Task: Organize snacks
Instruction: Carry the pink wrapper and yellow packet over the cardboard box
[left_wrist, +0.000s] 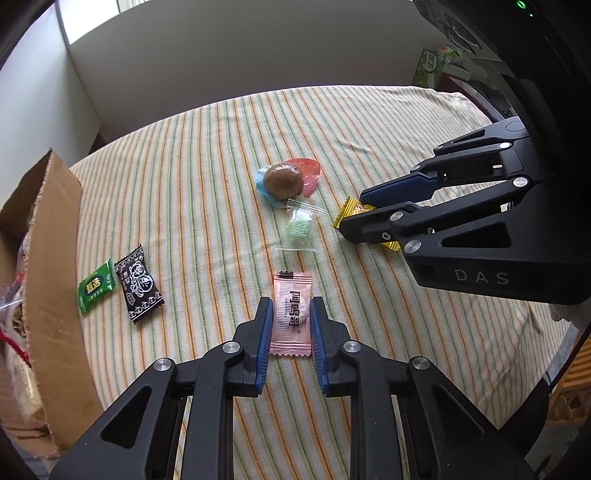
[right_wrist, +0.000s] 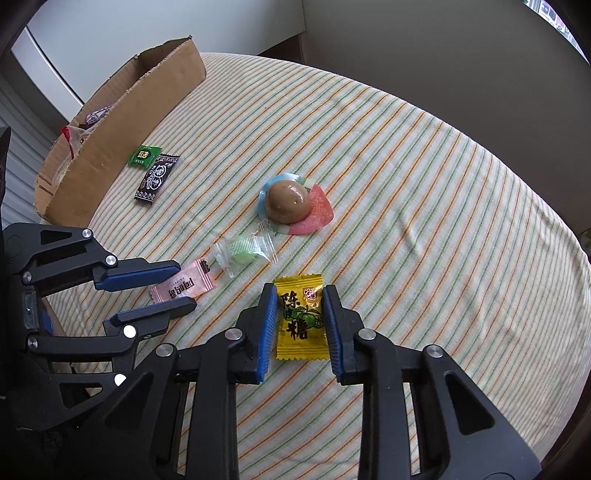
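Observation:
A pink candy packet (left_wrist: 291, 317) lies on the striped tablecloth (left_wrist: 207, 155), and my left gripper (left_wrist: 291, 302) is shut on it, blue pads pressing its two long edges. Seen in the right wrist view, the same left gripper (right_wrist: 184, 285) points in from the left around the pink packet (right_wrist: 192, 282). My right gripper (right_wrist: 299, 290) is shut on a yellow candy packet (right_wrist: 301, 321) with black characters, also flat on the cloth. From the left wrist view the right gripper (left_wrist: 354, 212) hides most of the yellow packet (left_wrist: 349, 211).
Between the grippers lie a clear-wrapped green candy (right_wrist: 242, 251) and a brown domed snack (right_wrist: 286, 201) on a pink-and-blue pack. A green packet (right_wrist: 144, 155) and a black packet (right_wrist: 157, 177) sit beside a cardboard box (right_wrist: 122, 129) holding bagged snacks at the left.

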